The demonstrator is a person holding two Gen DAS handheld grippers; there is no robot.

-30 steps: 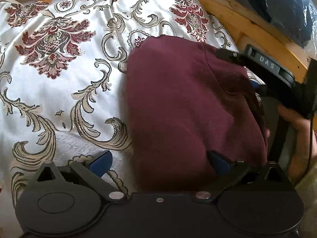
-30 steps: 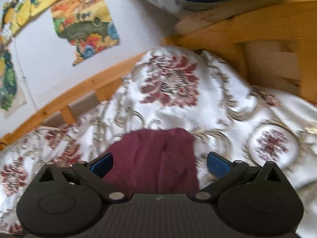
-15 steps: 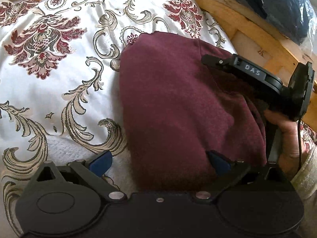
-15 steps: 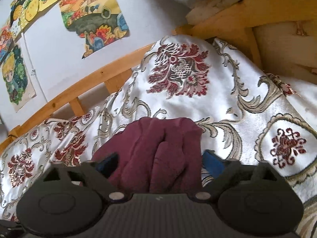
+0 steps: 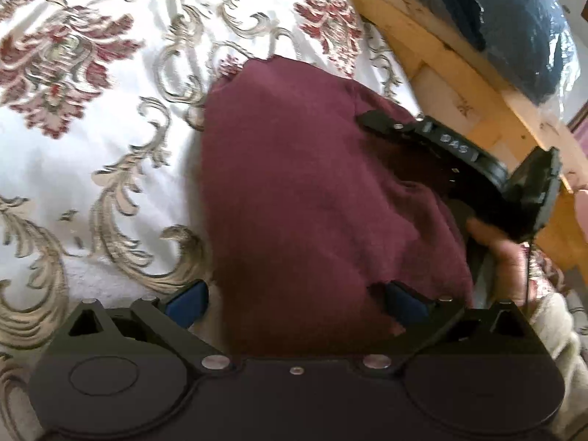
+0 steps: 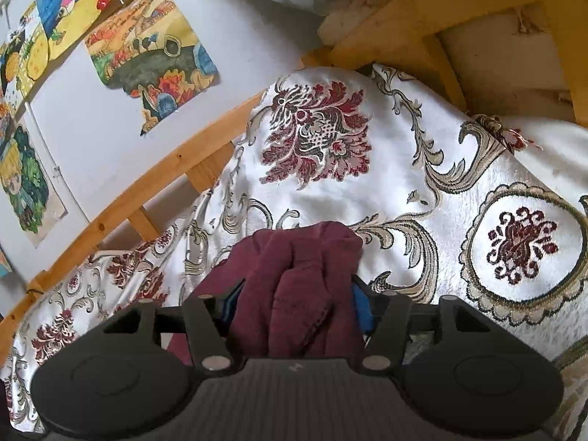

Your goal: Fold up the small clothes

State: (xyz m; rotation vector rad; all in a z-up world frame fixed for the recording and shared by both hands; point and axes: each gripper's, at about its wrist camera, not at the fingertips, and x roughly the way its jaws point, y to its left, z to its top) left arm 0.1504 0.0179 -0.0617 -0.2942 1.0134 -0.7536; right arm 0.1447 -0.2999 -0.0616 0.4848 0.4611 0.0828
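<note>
A maroon garment lies folded on a white bedspread with red and beige patterns. My left gripper is open, its blue pads either side of the garment's near edge. My right gripper is shut on a bunched fold of the garment. In the left wrist view the right gripper's black body sits at the garment's right edge, held by a hand.
A wooden bed frame runs along the right, with a dark blue bundle in plastic beyond it. In the right wrist view a wooden rail and a white wall with colourful pictures stand behind the bedspread.
My right gripper has closed on the maroon cloth, which now bunches up between its pads. The left gripper stays open at the near edge, and its view has shifted a little.
</note>
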